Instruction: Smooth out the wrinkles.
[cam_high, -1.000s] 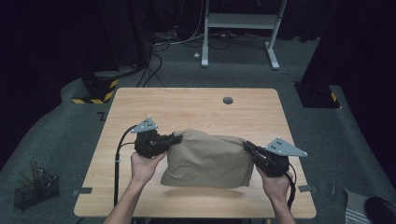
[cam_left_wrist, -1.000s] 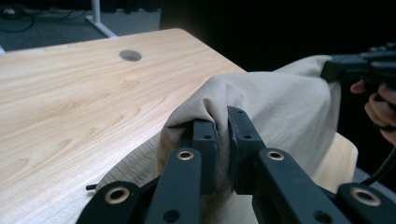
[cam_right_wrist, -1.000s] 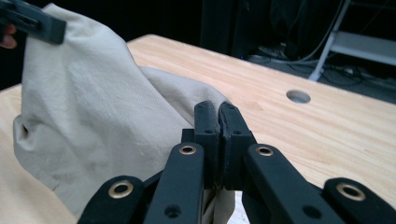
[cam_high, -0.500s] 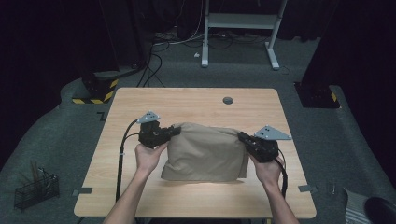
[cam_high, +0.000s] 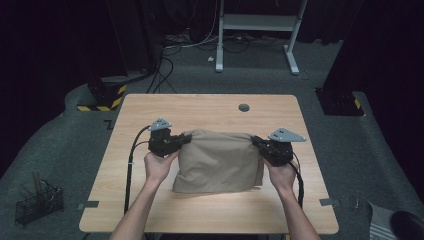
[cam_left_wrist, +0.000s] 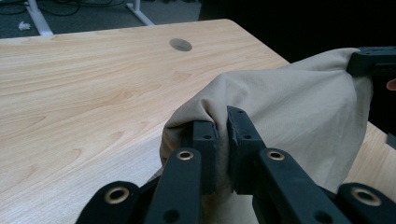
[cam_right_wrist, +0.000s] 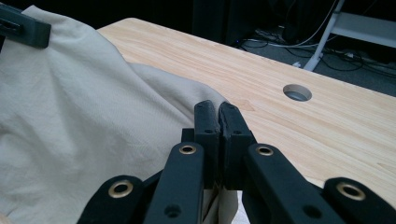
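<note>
At centre frame of the high view, one tan cloth is lying on one wooden bench, folded or bunched into a rough rectangle, its top edge being held up slightly off the surface. Two grippers are working it, one at each upper corner.

Left gripper is sitting at the cloth's upper left corner, hand wrapped under it, one black cable trailing down the bench toward the lower left. In the left gripper view its jaws are pinching a fold of the cloth between them, fabric bunching around the tips.

Right gripper is sitting at the upper right corner, hand beneath, one cable running down toward the bench's front edge. In the right gripper view its jaws are standing pressed together with cloth emerging below and to the left of them; it is clamping the fabric edge.

One round cable hole is showing in the bench, toward the top edge, well apart from the cloth. Lower left of the high view, on the floor, one wire basket is standing.
</note>
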